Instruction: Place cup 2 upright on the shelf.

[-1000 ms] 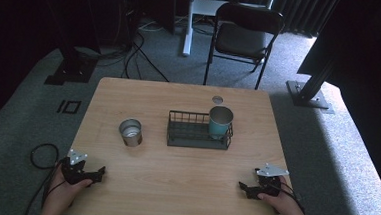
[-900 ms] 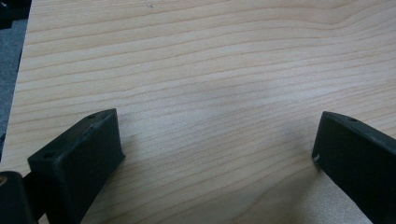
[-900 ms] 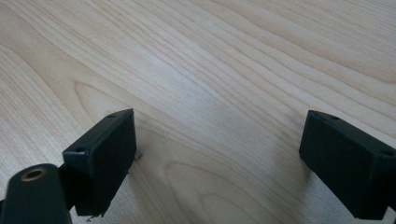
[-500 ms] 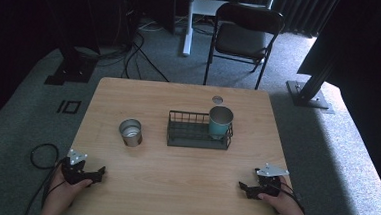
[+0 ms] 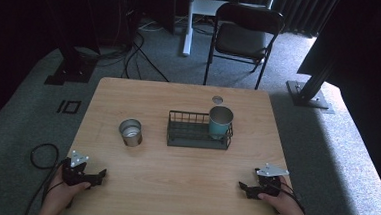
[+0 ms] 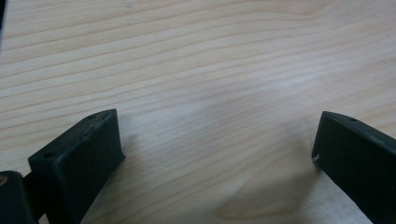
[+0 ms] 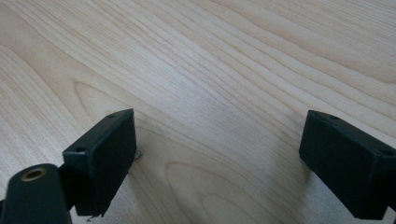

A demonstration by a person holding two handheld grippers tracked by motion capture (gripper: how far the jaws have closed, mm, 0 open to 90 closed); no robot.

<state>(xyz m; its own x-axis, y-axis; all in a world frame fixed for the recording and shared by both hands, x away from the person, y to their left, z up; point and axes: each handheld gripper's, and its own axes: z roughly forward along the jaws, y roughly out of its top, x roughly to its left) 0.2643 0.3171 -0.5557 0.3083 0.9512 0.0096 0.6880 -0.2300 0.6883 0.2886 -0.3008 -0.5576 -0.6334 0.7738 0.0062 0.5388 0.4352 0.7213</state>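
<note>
The steel cup (image 5: 130,132) and the teal cup (image 5: 220,122) in the basket (image 5: 197,139) remain untouched, as both tongs, left (image 5: 99,176) and right (image 5: 244,188), stay parked wide apart on the surface (image 5: 184,182), nothing begun.

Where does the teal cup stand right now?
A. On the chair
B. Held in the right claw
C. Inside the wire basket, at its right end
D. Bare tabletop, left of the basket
C: the teal cup stands upright inside the wire basket, at its right end.

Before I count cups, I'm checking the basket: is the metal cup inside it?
No, the metal cup stands on the table, left of the wire basket.
</note>
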